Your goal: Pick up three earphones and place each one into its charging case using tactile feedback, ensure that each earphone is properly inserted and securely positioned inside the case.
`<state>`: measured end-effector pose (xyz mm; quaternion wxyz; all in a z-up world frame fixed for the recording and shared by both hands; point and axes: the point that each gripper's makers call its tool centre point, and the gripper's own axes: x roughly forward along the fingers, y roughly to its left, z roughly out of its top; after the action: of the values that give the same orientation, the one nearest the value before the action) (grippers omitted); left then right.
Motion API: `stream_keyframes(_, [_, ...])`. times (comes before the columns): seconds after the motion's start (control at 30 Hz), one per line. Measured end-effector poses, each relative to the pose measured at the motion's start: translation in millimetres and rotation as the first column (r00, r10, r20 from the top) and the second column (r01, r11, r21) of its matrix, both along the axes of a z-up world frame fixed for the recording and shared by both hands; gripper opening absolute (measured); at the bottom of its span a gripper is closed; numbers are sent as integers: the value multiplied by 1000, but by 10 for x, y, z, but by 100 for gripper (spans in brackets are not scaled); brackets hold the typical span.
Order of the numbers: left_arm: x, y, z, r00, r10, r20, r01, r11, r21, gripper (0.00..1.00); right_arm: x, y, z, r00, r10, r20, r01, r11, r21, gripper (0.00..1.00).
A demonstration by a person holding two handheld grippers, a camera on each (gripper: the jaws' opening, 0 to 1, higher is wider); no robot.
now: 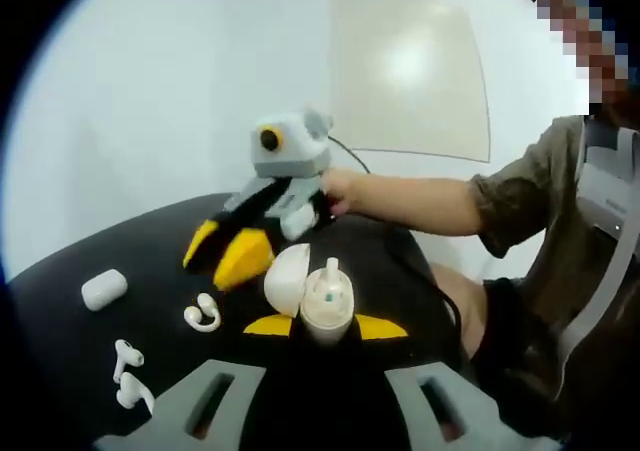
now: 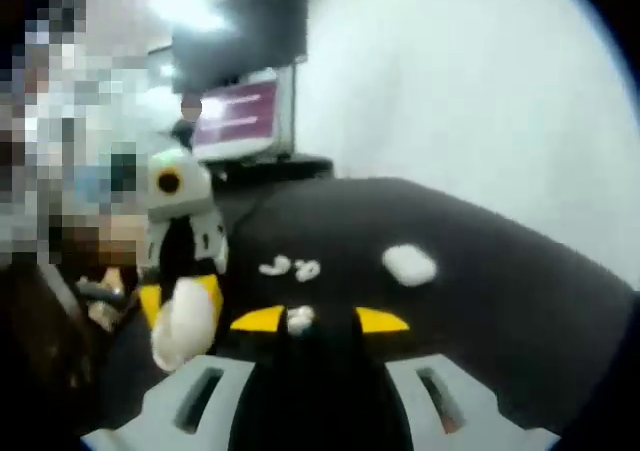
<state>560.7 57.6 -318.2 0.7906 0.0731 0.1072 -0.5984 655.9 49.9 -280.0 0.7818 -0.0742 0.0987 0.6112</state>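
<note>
1. While the left gripper (image 1: 326, 326) pinches an open cream charging case (image 1: 322, 306) between its yellow-tipped jaws, an earbud stem stands upright in the case's base, with the lid tipped open to the left
2. Seen from the left gripper view, the right gripper (image 1: 228, 254) hovers just left of the case over the black table (image 1: 150, 241), held by a person's hand (image 1: 340, 191); its yellow tips look close together, though what sits between them is hidden there
3. On the table lie a closed white charging case (image 1: 103, 289), an ear-hook earphone (image 1: 203, 314), and two stemmed white earbuds (image 1: 128, 376) near the lower left edge
4. From the right gripper view, the right gripper's own jaws press on a small white earphone (image 2: 299, 318), held between the yellow tips
5. Beyond it, that view takes in the ear-hook earphone, the closed white case, and the left gripper with the cream case at the left, blurred
</note>
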Motion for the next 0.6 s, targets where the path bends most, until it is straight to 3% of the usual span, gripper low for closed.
stream_keyframes(0.1, [1, 3, -1, 1000, -1, 1, 1, 1000, 0, 18, -114, -273, 93, 1000, 2, -19, -2, 999, 43, 26])
stream_keyframes(0.17, [0, 4, -2, 1000, -2, 2, 2, 1000, 1, 18, -320, -362, 102, 994, 82, -77, -75, 993, 93, 26])
stream_keyframes(0.23, [4, 6, -4, 1000, -2, 4, 2, 1000, 1, 18, -572, -388, 66, 971, 181, -156, -159, 977, 146, 27])
stream_keyframes(0.43, [6, 12, -10, 1000, 2, 1, -2, 1000, 3, 18, -841, -155, -312, 969, 234, -78, -238, 971, -34, 29])
stream_keyframes(0.6, [9, 29, -14, 1000, 5, 1, -5, 1000, 7, 18, -887, 7, -280, 963, 259, -74, -260, 965, -3, 28])
